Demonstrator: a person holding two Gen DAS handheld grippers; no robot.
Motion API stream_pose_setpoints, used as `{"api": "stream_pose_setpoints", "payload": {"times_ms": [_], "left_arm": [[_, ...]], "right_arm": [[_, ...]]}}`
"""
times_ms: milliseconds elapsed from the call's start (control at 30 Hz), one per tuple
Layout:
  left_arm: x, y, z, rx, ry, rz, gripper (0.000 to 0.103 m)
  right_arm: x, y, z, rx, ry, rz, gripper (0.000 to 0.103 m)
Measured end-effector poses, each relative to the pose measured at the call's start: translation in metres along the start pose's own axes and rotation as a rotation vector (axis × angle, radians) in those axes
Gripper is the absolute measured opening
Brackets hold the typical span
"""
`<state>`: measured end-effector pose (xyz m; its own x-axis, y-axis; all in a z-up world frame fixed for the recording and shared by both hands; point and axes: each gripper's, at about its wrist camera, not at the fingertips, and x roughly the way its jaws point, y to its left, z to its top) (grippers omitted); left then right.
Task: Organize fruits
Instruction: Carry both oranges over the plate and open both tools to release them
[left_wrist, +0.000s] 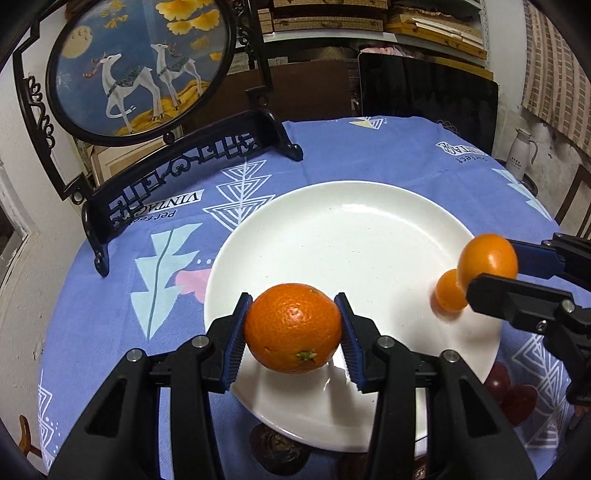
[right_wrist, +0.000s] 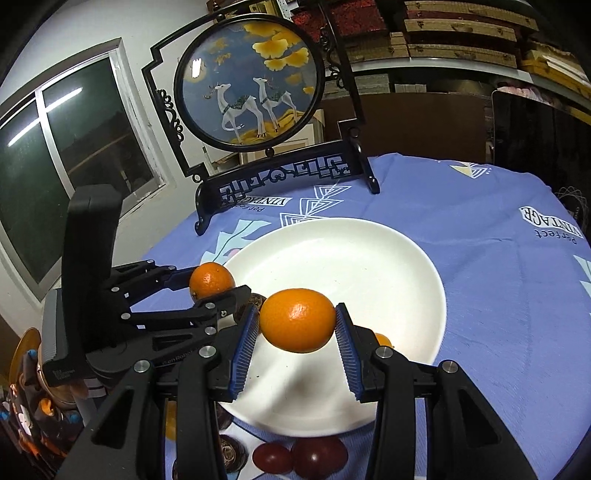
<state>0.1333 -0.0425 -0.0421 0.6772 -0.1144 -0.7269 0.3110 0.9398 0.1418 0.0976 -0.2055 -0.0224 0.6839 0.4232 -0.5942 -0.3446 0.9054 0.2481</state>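
**A:** Report the left gripper (left_wrist: 293, 330).

**B:** Its blue ribbed pads (left_wrist: 236, 339) press both sides of a pebbled orange (left_wrist: 293, 328), green stem stub facing the camera. The fruit hangs clear above the near rim of the white plate (left_wrist: 332, 229), with its shadow on the plate below. Seen from the right wrist, the left gripper (right_wrist: 214, 286) reaches in from the left, fingers roughly level, tips over the plate's left edge.

**A:** And the right gripper (right_wrist: 297, 321)?

**B:** Clamped as well. Its pads (right_wrist: 245, 336) grip a smooth orange (right_wrist: 297, 319) by its sides, held above the near half of the plate (right_wrist: 369, 258). In the left wrist view it enters from the right, fingers pointing left, over the plate's right rim.

**A:** Other fruit?

**B:** A smaller orange fruit (left_wrist: 450, 291) sits just below the held smooth orange (left_wrist: 487, 258), at the plate's right edge; whether it rests on the plate, I cannot tell. Two dark red fruits (right_wrist: 299, 456) lie on the blue tablecloth (right_wrist: 498, 295) just beside the plate's near rim, touching each other. A dark brown wrinkled fruit (left_wrist: 277, 448) lies under the plate's near edge.

**A:** Beyond the plate?

**B:** A round deer screen (right_wrist: 251, 85) stands upright in a black frame at the far left of the table.
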Motion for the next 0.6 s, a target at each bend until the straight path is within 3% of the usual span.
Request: {"api": "stream_pose_setpoints", "payload": {"times_ms": [433,467,500,533,600], "left_arm": [[0.018,-0.001,0.004,-0.002,0.045,0.017,0.045],[0.021,0.0,0.004,-0.009,0.055,0.017,0.048],[0.021,0.002,0.004,-0.017,0.051,0.022,0.062],[0.019,0.004,0.004,-0.029,0.038,0.03,0.068],[0.011,0.01,0.002,-0.041,0.012,0.036,0.072]], "right_arm": [[0.018,-0.004,0.012,-0.01,0.027,-0.03,0.043],[0.02,-0.006,0.014,-0.003,0.026,-0.038,0.048],[0.019,-0.008,0.015,0.01,0.017,-0.041,0.054],[0.017,-0.01,0.016,0.026,-0.001,-0.043,0.063],[0.004,-0.015,0.014,0.055,-0.062,-0.043,0.072]]}}
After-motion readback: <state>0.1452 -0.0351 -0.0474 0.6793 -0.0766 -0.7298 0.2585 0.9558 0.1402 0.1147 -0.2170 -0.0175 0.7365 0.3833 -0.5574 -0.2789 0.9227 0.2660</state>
